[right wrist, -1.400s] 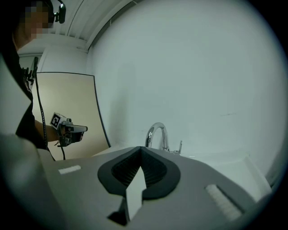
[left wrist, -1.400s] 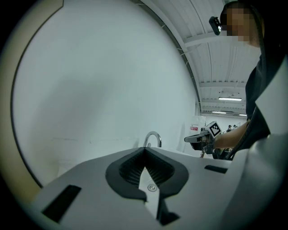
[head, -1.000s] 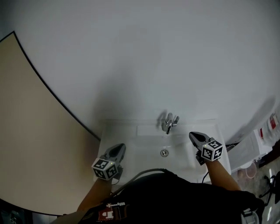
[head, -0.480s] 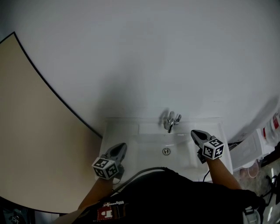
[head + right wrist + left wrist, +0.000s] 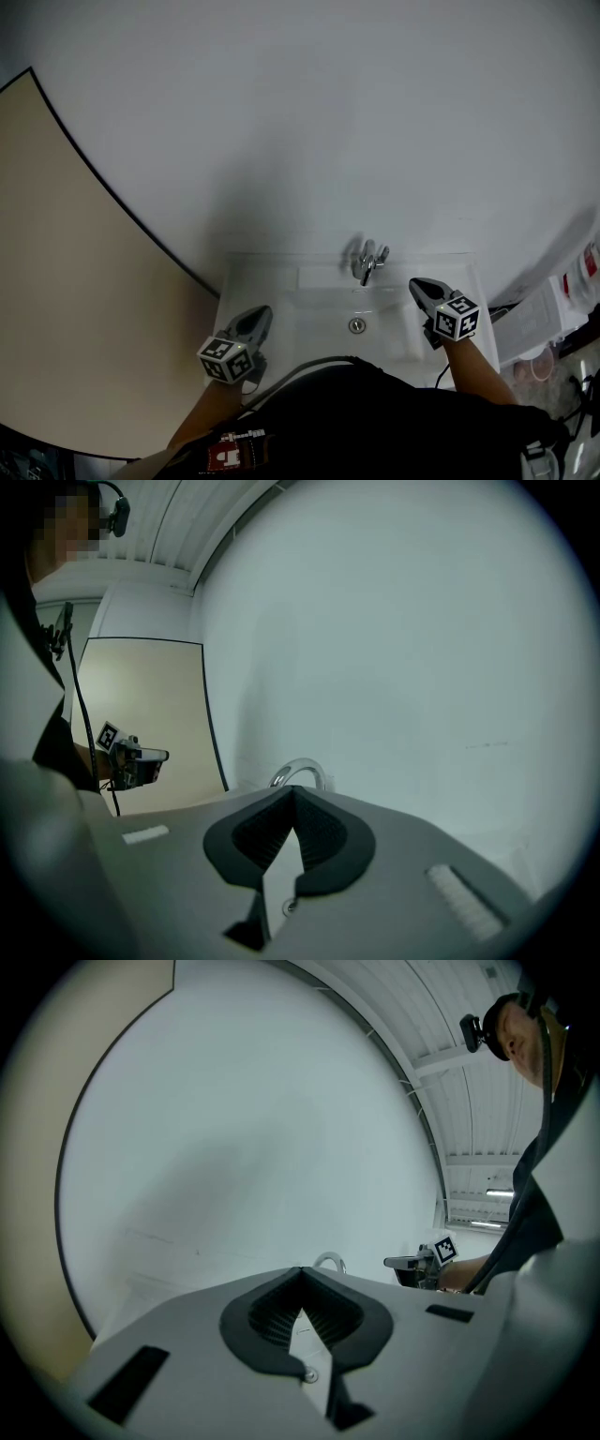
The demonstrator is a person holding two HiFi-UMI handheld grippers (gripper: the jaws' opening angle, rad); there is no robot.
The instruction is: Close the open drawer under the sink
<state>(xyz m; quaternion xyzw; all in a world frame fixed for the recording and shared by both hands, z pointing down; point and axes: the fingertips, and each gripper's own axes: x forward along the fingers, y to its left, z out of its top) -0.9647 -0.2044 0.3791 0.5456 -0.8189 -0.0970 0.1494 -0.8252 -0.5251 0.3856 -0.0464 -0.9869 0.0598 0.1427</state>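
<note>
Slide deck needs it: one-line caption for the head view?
Person at white sink; left tool and right tool, both shut and empty, hover over its two sides; drawer out of view.

The drawer under the sink (image 5: pixel 309 284) appears in no view: the person's dark torso (image 5: pixel 375 422) covers the sink's near edge and everything below it. In the left gripper view, the left tool (image 5: pixel 300 1271) blocks the basin with its grey body, so only the arched top of the faucet (image 5: pixel 330 1255) shows. The right tool (image 5: pixel 292 791) hides it likewise. White containers (image 5: pixel 562 309) at the head view's right edge are cut off and too small to identify.
</note>
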